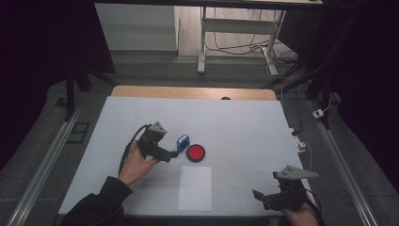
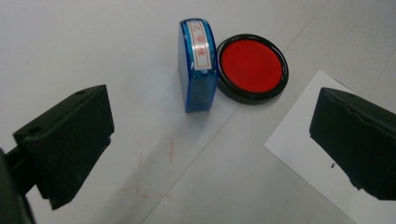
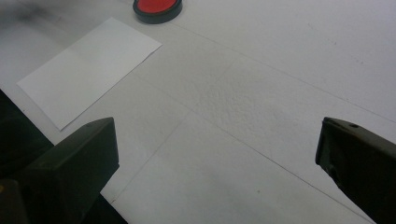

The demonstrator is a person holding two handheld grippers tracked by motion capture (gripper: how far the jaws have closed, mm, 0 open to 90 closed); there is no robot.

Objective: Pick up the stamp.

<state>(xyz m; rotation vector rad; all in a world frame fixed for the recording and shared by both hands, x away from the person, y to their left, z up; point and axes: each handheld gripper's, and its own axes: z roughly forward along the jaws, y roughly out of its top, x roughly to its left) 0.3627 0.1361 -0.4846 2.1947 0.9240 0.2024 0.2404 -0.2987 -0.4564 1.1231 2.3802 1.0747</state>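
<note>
At frame centre, the left gripper point(image 1: 175, 154) spreads its fingers point(image 2: 65, 144) wide toward the blue stamp point(image 2: 198, 65), ready to straddle it, while the right gripper point(image 1: 261, 197) idles wide open at lower right.

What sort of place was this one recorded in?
Probably a lab or office set up for recording: a white-covered table, desk legs with loose cables on the floor behind, and a blue stamp beside a red ink pad.
</note>
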